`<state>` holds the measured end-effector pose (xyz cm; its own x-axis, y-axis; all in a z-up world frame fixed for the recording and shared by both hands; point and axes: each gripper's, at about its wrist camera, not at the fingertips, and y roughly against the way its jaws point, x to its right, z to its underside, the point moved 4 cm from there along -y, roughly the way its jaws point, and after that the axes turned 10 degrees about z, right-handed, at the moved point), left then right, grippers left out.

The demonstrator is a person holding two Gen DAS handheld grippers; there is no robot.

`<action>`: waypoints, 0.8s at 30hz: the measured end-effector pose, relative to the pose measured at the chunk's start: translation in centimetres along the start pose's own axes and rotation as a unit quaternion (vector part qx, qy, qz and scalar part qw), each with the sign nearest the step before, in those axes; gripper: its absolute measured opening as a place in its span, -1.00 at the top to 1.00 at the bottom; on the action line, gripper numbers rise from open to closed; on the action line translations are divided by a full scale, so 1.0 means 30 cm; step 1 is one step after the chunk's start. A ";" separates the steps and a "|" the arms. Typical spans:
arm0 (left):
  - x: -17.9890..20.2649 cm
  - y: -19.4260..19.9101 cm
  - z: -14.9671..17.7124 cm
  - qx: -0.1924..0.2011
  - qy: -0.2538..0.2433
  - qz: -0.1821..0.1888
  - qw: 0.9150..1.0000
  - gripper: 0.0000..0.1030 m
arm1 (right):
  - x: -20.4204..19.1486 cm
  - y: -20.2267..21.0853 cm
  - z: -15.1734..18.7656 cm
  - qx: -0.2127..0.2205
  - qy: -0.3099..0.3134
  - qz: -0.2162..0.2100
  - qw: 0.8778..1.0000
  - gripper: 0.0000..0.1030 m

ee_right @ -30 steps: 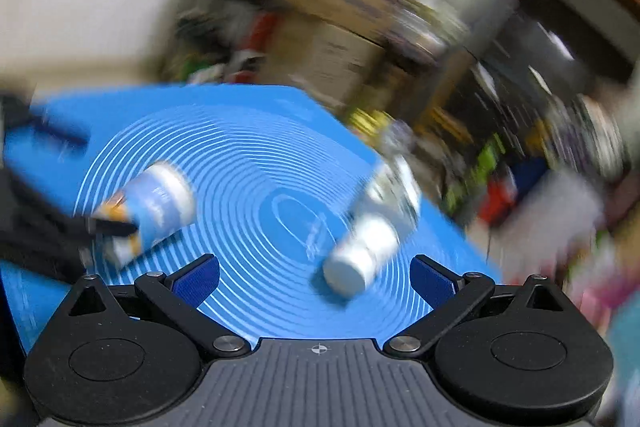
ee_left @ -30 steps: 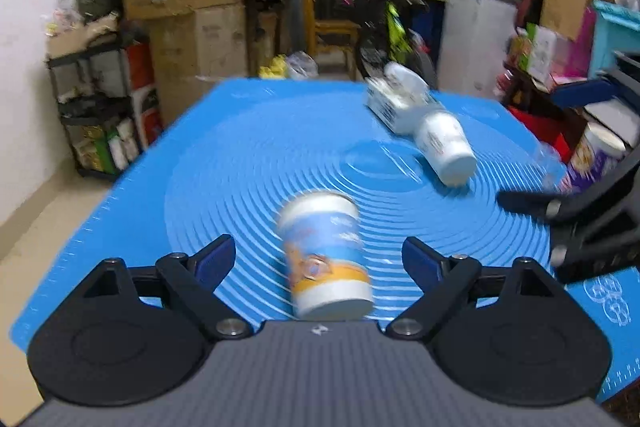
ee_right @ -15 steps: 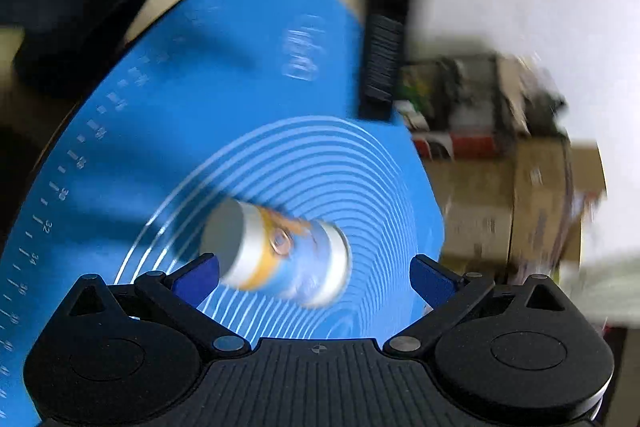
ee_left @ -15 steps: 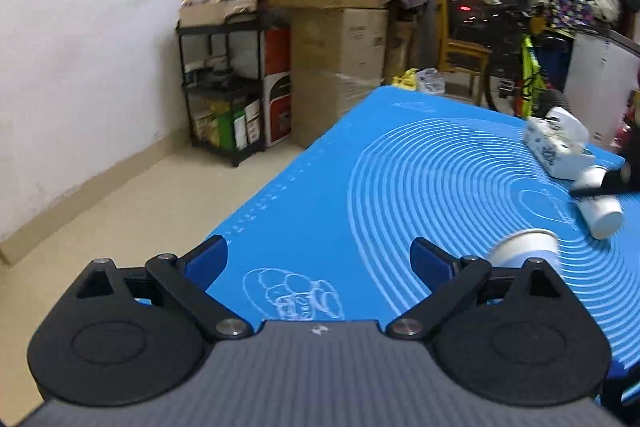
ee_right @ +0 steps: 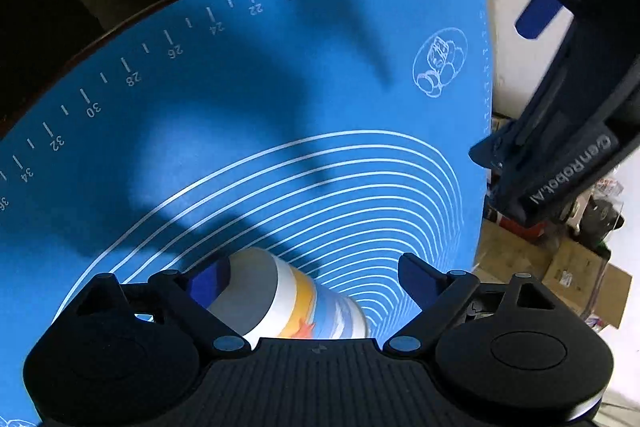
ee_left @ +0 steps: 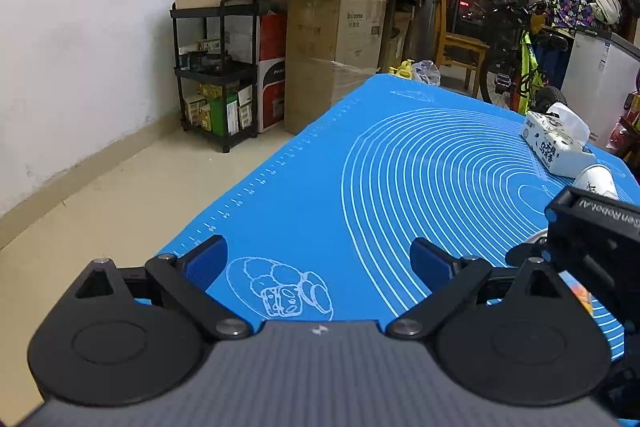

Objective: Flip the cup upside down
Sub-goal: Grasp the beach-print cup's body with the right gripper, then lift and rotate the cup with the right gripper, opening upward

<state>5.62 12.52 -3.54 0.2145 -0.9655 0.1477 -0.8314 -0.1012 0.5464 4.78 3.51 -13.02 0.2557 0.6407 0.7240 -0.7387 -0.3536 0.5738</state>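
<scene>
The right tool (ee_right: 314, 273) has its two blue-padded fingers spread wide, and the white paper cup with blue and orange print (ee_right: 292, 301) lies on its side between them, close against the tool body. The cup's flat grey-white end points toward the left finger (ee_right: 210, 277), which sits just beside or against that end; I cannot tell whether they touch. The right finger (ee_right: 418, 279) stands apart from the cup, so nothing is clamped. The cup rests on the blue silicone mat with white concentric rings (ee_right: 280, 99) that covers the worktop, inside the rings, on the side of the mat that carries the printed ruler scale.

The left tool (ee_left: 318, 259) is also spread wide and has hold of nothing; between its fingers only the mat (ee_left: 360, 187) and a small printed bread drawing (ee_left: 280, 289) show. It hovers at the mat's near corner, pointing along the worktop. At the right edge of the left wrist view the right tool's black body (ee_left: 592, 227) blocks most of the cup.

Further back on the mat lies a white tissue pack (ee_left: 556, 139), and just beside it a second white cup on its side (ee_left: 596, 181). Beyond the worktop stand stacked cardboard boxes (ee_left: 332, 19) and a black shelf rack (ee_left: 218, 75).
</scene>
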 end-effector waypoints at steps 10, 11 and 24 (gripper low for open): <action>0.009 -0.001 -0.003 0.004 0.004 0.005 1.000 -0.88 | 0.013 -0.004 0.011 -0.003 -0.069 -0.038 0.997 -0.25; 0.011 0.000 -0.003 0.004 0.002 0.005 1.000 -0.88 | 0.002 0.004 0.016 -0.004 -0.073 -0.042 0.996 -0.18; 0.022 -0.003 0.002 0.002 0.005 0.008 1.000 -0.88 | -0.012 0.078 0.041 0.013 -0.085 -0.011 0.996 0.03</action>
<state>5.82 11.89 -3.54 0.2061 -0.9644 0.1656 -0.8370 -0.0861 0.5404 3.72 1.61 -11.47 0.3744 0.5246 0.7646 -0.7159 -0.3606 0.5979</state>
